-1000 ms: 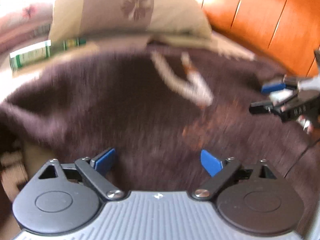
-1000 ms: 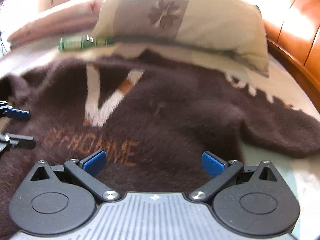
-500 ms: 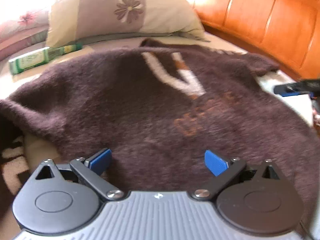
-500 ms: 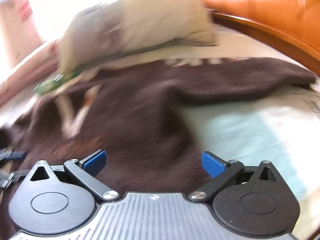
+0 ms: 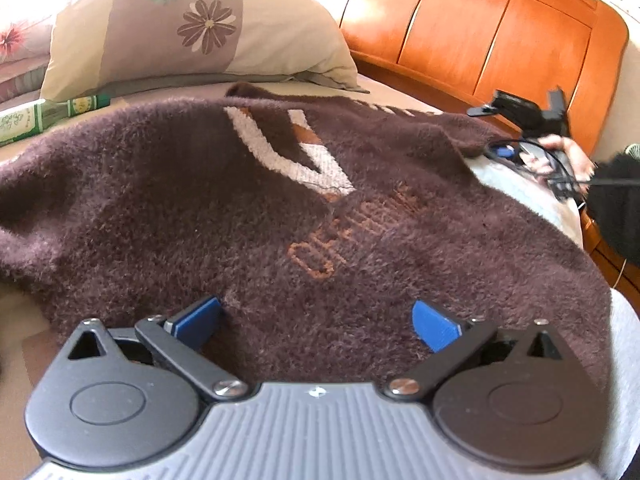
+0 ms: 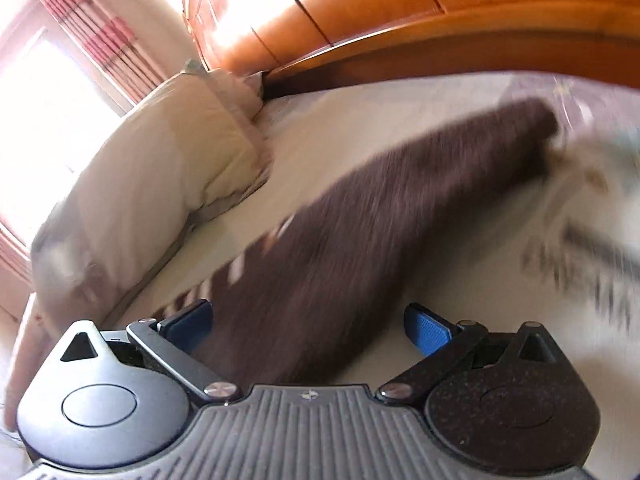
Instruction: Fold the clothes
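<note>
Brown fuzzy sweater (image 5: 256, 208) lies spread flat on the bed (image 6: 360, 120), front up, and fills the middle of the left wrist view; a white V at the neck and orange lettering show right of centre. Far left, upper part of that frame: a green bottle (image 5: 48, 118) just beside the sweater's edge, with a flowered pillow (image 5: 192, 28) behind it. Left tongs (image 5: 316, 320) at the bottom centre have just been opening and now stand spread wide over the hem area; nothing is pinched, and the pads look clear of the knit. On the right edge of the same frame a hand (image 5: 568, 156) carries the other tool near the sleeve side, by the wooden headboard (image 5: 480, 32). In the right wrist view, right tongs (image 6: 308, 328) are also spread and empty, with one sleeve (image 6: 400, 220) running diagonally from between them toward the upper right; the frame is blurred, so contact can't be told. Handling, as a judgement: soft, limp, thick pile, light to moderate weight, not fragile or slippery, and it will sag and drag on the sheet. Best holds are probably the cuff or shoulder seam for the sleeve, then the hem corners, pinching both layers.
</note>
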{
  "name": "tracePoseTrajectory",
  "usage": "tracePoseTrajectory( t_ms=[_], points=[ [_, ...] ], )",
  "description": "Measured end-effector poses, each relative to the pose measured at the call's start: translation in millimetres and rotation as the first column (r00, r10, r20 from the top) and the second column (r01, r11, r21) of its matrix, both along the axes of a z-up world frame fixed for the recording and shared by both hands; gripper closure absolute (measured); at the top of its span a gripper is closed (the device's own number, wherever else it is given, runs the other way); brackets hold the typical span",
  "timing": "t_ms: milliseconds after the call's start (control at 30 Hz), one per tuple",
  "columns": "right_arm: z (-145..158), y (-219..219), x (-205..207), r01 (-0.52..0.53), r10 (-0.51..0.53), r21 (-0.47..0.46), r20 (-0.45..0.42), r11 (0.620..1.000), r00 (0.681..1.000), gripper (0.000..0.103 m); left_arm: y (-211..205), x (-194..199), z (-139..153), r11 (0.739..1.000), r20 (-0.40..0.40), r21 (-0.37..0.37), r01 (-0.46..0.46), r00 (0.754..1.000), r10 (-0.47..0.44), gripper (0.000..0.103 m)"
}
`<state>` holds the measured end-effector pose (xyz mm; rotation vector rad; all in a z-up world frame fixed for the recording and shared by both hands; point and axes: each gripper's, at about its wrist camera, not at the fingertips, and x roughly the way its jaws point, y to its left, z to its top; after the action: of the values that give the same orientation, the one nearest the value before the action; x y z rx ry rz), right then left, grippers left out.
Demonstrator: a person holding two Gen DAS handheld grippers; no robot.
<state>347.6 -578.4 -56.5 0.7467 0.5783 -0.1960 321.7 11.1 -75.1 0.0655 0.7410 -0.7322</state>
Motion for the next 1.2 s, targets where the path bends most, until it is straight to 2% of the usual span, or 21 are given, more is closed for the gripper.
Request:
tracePoseTrajectory(
  t_ms=[133, 300, 433, 567, 767, 900, 1000, 1100, 1200],
  points=[
    [5.1, -25.2, 28.8, -0.005, 0.000, -0.090, -0.057, 0.996, 0.998, 0.000, -2.8, -1.9, -1.4, 1.000, 0.023, 0.018, 0.008, 1.000, -0.008, 0.001],
    [7.4, -53.4, 42.9, -0.028, 0.016, -0.135, -0.090, 0.990, 0.996, 0.000, -2.5, -1.1, -2.7, 1.000, 0.030, 0.012, 0.007, 1.000, -0.007, 0.001],
    [12.9, -71.2, 43.2, 0.020, -0.023, -0.140, -0.019, 0.990, 1.000, 0.000, 0.5, 1.6, -3.4, 1.000, 0.022, -0.010, 0.004, 1.000, -0.004, 0.001],
    [39.7, -82.3, 42.4, 0.077, -0.064, -0.155, 0.081, 0.985, 0.995, 0.000, 1.9, 2.2, -3.2, 1.000, 0.019, -0.018, 0.003, 1.000, -0.002, 0.001],
    [71.2, -76.9, 28.3, 0.075, -0.049, -0.209, 0.127, 0.975, 0.991, 0.000, 3.0, 2.4, -2.7, 1.000, 0.016, -0.022, 0.001, 1.000, -0.001, 0.001],
    [88.6, -65.7, 24.7, 0.121, -0.087, -0.318, 0.120, 0.940, 0.989, 0.000, 3.8, 2.5, -2.4, 1.000, 0.014, -0.026, 0.001, 1.000, 0.000, 0.001],
    [98.6, -56.0, 26.4, 0.116, -0.086, -0.386, 0.094, 0.915, 0.992, 0.000, 4.3, 2.5, -2.1, 1.000, 0.013, -0.028, 0.000, 1.000, 0.000, 0.001],
    [102.0, -41.4, 31.0, 0.057, -0.031, -0.416, 0.068, 0.908, 0.997, 0.000, 4.5, 2.5, -2.0, 1.000, 0.014, -0.029, 0.001, 1.000, 0.000, 0.001],
    [90.5, -28.5, 45.8, -0.046, 0.037, -0.371, -0.033, 0.928, 0.999, 0.000, 4.3, 2.5, -2.2, 1.000, 0.015, -0.029, 0.001, 1.000, -0.001, 0.001]
  ],
)
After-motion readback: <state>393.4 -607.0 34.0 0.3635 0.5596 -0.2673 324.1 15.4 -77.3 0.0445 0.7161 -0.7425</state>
